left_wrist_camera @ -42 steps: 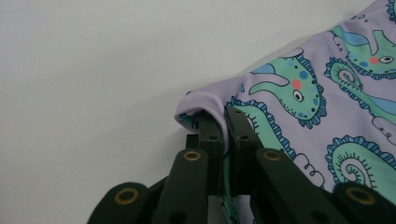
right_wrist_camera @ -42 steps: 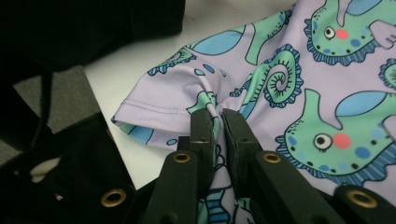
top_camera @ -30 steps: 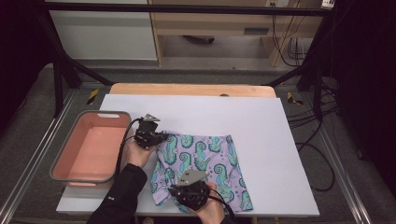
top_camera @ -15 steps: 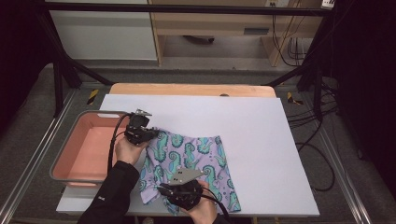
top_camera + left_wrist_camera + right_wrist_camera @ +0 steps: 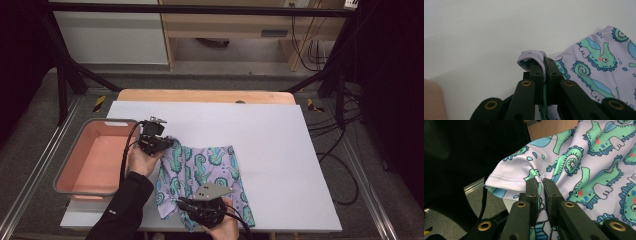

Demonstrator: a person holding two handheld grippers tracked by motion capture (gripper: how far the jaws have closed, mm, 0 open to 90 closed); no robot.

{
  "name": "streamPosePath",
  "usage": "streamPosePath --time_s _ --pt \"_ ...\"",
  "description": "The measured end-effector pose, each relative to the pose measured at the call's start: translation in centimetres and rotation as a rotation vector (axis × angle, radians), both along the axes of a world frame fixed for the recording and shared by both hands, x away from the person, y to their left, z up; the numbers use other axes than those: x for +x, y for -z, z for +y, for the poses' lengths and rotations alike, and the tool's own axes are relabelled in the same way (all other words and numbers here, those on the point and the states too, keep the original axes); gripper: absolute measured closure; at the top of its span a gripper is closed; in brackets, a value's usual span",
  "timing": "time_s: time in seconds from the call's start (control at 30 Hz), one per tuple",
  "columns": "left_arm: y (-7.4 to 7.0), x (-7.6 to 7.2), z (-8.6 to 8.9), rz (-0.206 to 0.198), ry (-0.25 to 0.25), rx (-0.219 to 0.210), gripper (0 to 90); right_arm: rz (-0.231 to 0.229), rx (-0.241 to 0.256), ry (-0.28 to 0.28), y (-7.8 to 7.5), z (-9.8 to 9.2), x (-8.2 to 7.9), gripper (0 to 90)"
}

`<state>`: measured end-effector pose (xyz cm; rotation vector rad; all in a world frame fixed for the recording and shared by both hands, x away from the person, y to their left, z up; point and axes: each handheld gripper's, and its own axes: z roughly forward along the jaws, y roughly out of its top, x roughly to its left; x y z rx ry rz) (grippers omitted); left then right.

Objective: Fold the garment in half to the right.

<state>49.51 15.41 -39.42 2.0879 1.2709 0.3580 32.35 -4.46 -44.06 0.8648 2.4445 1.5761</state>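
Note:
A lilac garment printed with green seahorses (image 5: 205, 172) lies spread on the white table (image 5: 280, 150), left of centre near the front. My left gripper (image 5: 167, 145) is shut on the garment's far left corner; in the left gripper view the jaws pinch a rolled fold of the fabric (image 5: 534, 56). My right gripper (image 5: 182, 205) is shut on the garment near its front hem, by the table's front edge. In the right gripper view the cloth (image 5: 584, 167) bunches between the black jaws and the hem hangs free to the left.
A pink tub (image 5: 67, 177) with a grey rim stands at the table's left edge, close beside the left hand. A wooden board (image 5: 205, 96) runs along the far edge. Cables trail on the floor at the right.
Both grippers have carried the garment leftward across the table toward the pink tub. The grips have stayed shut on the cloth.

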Motion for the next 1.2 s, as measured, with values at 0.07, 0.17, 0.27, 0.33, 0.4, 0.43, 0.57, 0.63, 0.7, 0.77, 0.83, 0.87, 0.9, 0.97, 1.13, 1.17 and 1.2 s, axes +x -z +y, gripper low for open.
streamPosePath --time_s 0.07,0.17,0.27,0.33,0.4,0.43,0.57,0.63,0.7,0.77,0.83,0.87,0.9,0.97,1.13,1.17,1.2 --pt "-0.1 0.1 -0.7 -0.001 0.000 -0.001 86.0 -0.001 0.012 0.011 0.0 -0.4 -0.2 83.4" --pt "-0.3 0.2 -1.7 -0.001 0.007 0.003 86.0 0.011 0.024 0.036 0.2 -1.0 -0.3 83.4" --pt "-0.2 0.3 -2.7 -0.004 0.012 0.011 86.0 0.015 0.037 0.052 0.4 -1.7 -0.4 83.4" --pt "-0.1 0.4 -3.4 -0.002 0.015 0.020 86.0 0.011 0.042 0.061 0.4 -2.1 -0.4 83.4" --pt "0.1 0.6 -4.0 0.000 0.019 0.022 86.0 0.005 0.044 0.075 0.4 -2.4 -0.5 83.4" --pt "0.2 0.6 -4.3 0.000 0.020 0.022 86.0 0.003 0.044 0.081 0.4 -2.6 -0.5 83.3" --pt "0.7 0.8 -5.3 0.001 0.030 0.012 86.0 -0.002 0.032 0.095 0.6 -3.4 -0.7 83.3" --pt "1.0 0.9 -5.8 -0.003 0.036 0.008 86.0 0.004 0.036 0.106 0.8 -3.9 -0.7 83.3" --pt "1.3 1.0 -6.3 -0.004 0.040 0.004 86.0 0.008 0.035 0.113 0.9 -4.4 -0.7 83.2" --pt "1.6 1.2 -6.8 -0.002 0.047 0.003 86.0 0.007 0.029 0.123 1.1 -4.8 -0.7 83.1" --pt "1.8 1.3 -7.3 -0.007 0.048 -0.010 86.0 0.007 0.024 0.132 1.3 -5.3 -0.7 83.1" --pt "2.0 1.4 -7.6 -0.012 0.052 -0.025 86.0 0.009 0.021 0.134 1.4 -5.5 -0.6 83.1" --pt "2.1 1.4 -7.8 -0.015 0.057 -0.025 86.0 0.008 0.015 0.138 1.5 -5.8 -0.6 83.0" --pt "2.5 1.5 -8.4 -0.022 0.060 -0.026 86.0 -0.001 -0.002 0.149 1.6 -6.3 -0.6 83.0" --pt "3.3 1.8 -9.7 -0.027 0.064 -0.032 86.0 0.001 -0.015 0.166 1.8 -7.6 -0.6 82.6" --pt "3.5 1.8 -10.0 -0.026 0.067 -0.033 86.0 0.006 -0.019 0.169 1.8 -7.8 -0.5 82.7" --pt "3.6 1.8 -10.3 -0.025 0.072 -0.032 86.0 0.009 -0.023 0.173 1.9 -8.1 -0.6 82.7"
